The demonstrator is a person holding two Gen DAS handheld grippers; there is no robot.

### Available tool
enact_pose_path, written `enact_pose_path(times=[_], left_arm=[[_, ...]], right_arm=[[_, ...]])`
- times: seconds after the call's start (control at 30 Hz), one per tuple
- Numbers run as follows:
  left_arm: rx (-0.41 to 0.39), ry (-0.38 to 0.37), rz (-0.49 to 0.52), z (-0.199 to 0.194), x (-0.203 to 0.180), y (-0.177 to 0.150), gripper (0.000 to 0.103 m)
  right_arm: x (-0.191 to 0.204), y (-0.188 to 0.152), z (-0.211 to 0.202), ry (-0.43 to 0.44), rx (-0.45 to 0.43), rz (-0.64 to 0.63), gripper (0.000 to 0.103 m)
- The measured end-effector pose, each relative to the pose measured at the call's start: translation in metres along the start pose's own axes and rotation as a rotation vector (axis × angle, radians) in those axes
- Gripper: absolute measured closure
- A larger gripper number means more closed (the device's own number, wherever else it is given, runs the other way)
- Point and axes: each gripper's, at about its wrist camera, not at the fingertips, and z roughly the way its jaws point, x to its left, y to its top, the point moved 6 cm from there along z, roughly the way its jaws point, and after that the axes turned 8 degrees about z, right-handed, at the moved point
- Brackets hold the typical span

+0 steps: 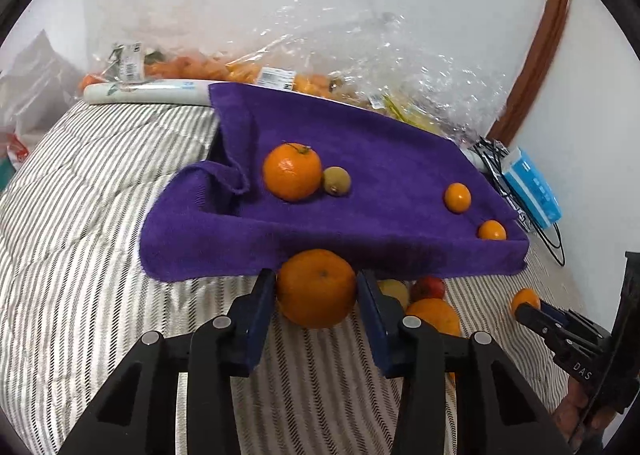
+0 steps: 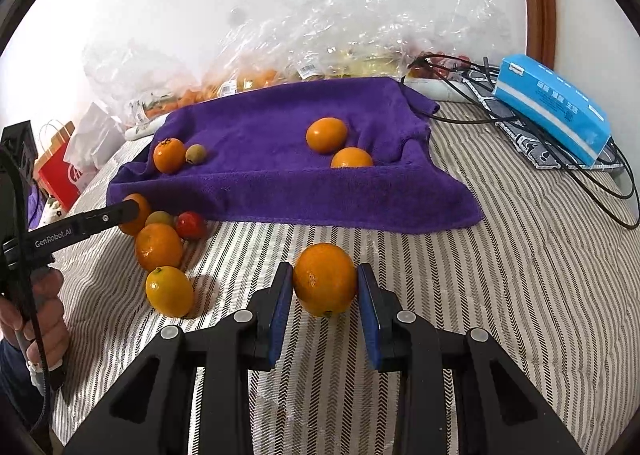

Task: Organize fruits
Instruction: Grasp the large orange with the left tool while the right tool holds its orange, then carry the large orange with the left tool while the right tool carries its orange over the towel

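Observation:
My left gripper [image 1: 317, 289] is shut on a large mandarin [image 1: 316, 287] just in front of the purple towel [image 1: 360, 159]. My right gripper [image 2: 325, 285] is shut on a small orange [image 2: 325, 280] above the striped bedcover. On the towel lie a stemmed mandarin [image 1: 292, 171] touching a kiwi [image 1: 337, 181], and two small oranges [image 1: 457, 197] [image 1: 491, 230]; the same fruits show in the right wrist view, with the mandarin [image 2: 169, 155] at left and an orange [image 2: 326, 134] at right. Loose fruit lies below the towel edge: an orange [image 2: 159, 246], a yellow-orange one [image 2: 169, 291], a red one [image 2: 191, 224].
Clear plastic bags of fruit [image 1: 248, 71] line the wall behind the towel. A blue tissue pack [image 2: 554, 107] and black cables [image 2: 592, 171] lie at the right. A red paper bag [image 2: 60, 175] stands at the left. The striped bedcover [image 2: 500, 275] spreads all around.

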Motion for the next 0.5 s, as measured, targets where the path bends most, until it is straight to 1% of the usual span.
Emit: enact_pose_path(times=[0.07,0.1,0.2,0.27,0.37,0.5], left_arm=[[0.02,-0.002,-0.008,0.0034,0.0021,-0.0016,0.063],[0.018,-0.001,-0.008,0.0039,0.002,-0.0013,0.063],[0.018,0.01,0.01,0.0055,-0.0007,-0.0018,0.062],[0.037,0.019,0.024,0.0095,-0.0031,-0.0037,0.062],[0.032,0.03,0.037,0.0102,-0.0047,-0.0043,0.062],[0.008,0.008,0.04,0.0063,-0.007,-0.0034,0.063]], right_arm=[[-0.0001,-0.0003,0.0004,-0.002,0.002,0.0,0.071],[0.0003,-0.0005,0.0007,-0.001,0.004,-0.001,0.071],[0.001,-0.0006,0.0018,-0.003,0.01,-0.008,0.071],[0.0014,-0.0002,0.003,-0.006,0.015,-0.009,0.071],[0.0024,-0.0007,0.0048,-0.002,0.025,-0.011,0.071],[0.002,-0.001,0.0035,0.005,0.02,-0.007,0.071]])
